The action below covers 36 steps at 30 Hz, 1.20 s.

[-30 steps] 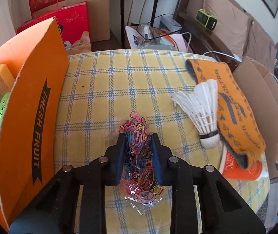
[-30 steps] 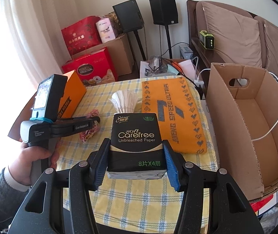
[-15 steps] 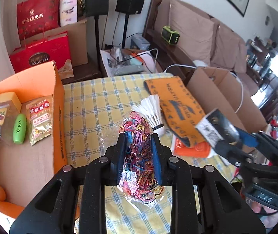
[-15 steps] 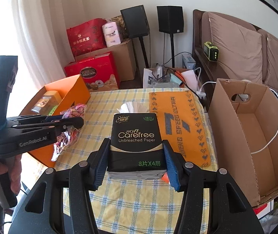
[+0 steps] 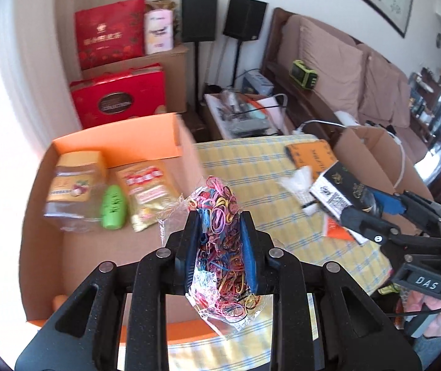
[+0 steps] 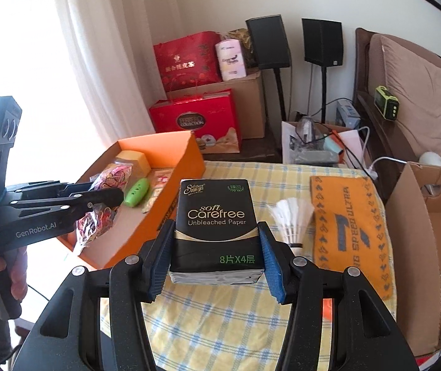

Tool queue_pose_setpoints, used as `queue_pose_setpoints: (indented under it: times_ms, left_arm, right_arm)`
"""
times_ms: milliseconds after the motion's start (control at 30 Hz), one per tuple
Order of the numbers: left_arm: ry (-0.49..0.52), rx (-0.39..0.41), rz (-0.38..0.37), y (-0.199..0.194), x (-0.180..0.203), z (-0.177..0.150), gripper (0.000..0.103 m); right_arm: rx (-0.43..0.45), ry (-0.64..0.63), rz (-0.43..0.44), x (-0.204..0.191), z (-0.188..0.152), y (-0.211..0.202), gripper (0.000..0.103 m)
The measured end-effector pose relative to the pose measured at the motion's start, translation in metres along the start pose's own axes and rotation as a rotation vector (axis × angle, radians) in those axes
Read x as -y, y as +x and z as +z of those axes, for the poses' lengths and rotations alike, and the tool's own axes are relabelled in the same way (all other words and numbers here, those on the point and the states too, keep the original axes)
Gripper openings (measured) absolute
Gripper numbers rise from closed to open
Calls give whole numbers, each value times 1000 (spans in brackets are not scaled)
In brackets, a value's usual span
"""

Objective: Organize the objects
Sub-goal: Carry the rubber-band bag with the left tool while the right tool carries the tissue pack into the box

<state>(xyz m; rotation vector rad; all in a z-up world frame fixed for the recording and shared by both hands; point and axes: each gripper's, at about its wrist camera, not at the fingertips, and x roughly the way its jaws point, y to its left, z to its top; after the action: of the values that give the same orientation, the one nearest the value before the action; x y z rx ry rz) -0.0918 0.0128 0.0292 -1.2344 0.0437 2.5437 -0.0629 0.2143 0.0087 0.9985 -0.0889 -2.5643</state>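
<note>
Both hands have lifted and swung towards the left since a second ago: the clear plastic bag of coloured rubber bands (image 5: 220, 235), which sat low over the yellow checked cloth of the bench (image 6: 282, 179), now hangs above the near part of the open orange cardboard box (image 5: 121, 142), and the black pack of Carefree unbleached tissues (image 6: 217, 232) has risen with its gripper.

Starting at the left, the left gripper (image 5: 220, 241) is clamped narrowly on the rubber-band bag, pads pressing both sides, the loose lower end of the bag drooping below the jaws. Ahead of and below it, on the box floor, lie a clear jar with a yellow lid (image 5: 72, 185), a small green oval case (image 5: 113, 207) and a yellow snack packet (image 5: 149, 194). To land the bag well, I would carry it a little further in over the bare cardboard nearer than those items, lower it, and only then let go, so that it does not catch the box wall.

Further right, the right gripper (image 6: 217, 262) is closed about half-wide on the tissue pack, holding it clear above the bench. To the right of it lie white feather shuttlecocks (image 6: 293, 219) and an orange patterned towel (image 6: 350, 222).
</note>
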Motion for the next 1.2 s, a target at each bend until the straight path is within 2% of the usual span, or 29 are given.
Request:
queue_pose_setpoints:
  times_ms: [200, 367, 500, 867, 967, 1100, 1200]
  left_arm:
    - [-63, -19, 93, -1, -60, -10, 24]
    - [-96, -64, 149, 10, -99, -19, 24]
    - [-107, -104, 174, 23, -116, -25, 25]
    - [-147, -184, 166, 59, -143, -36, 26]
    - [-162, -199, 153, 66, -146, -35, 31]
    - [-218, -187, 133, 68, -155, -34, 57]
    - [-242, -175, 121, 63, -160, -35, 58]
  right_arm:
    - [-30, -36, 95, -41, 14, 30, 53]
    - [-63, -70, 150, -73, 20, 56, 53]
    - [-87, -104, 155, -95, 22, 78, 53]
    - [-145, -184, 127, -128, 14, 134, 53]
    - [-159, -212, 120, -135, 12, 144, 54]
    - [-167, -251, 85, -141, 11, 152, 63]
    - [-151, -247, 90, -140, 14, 144, 64]
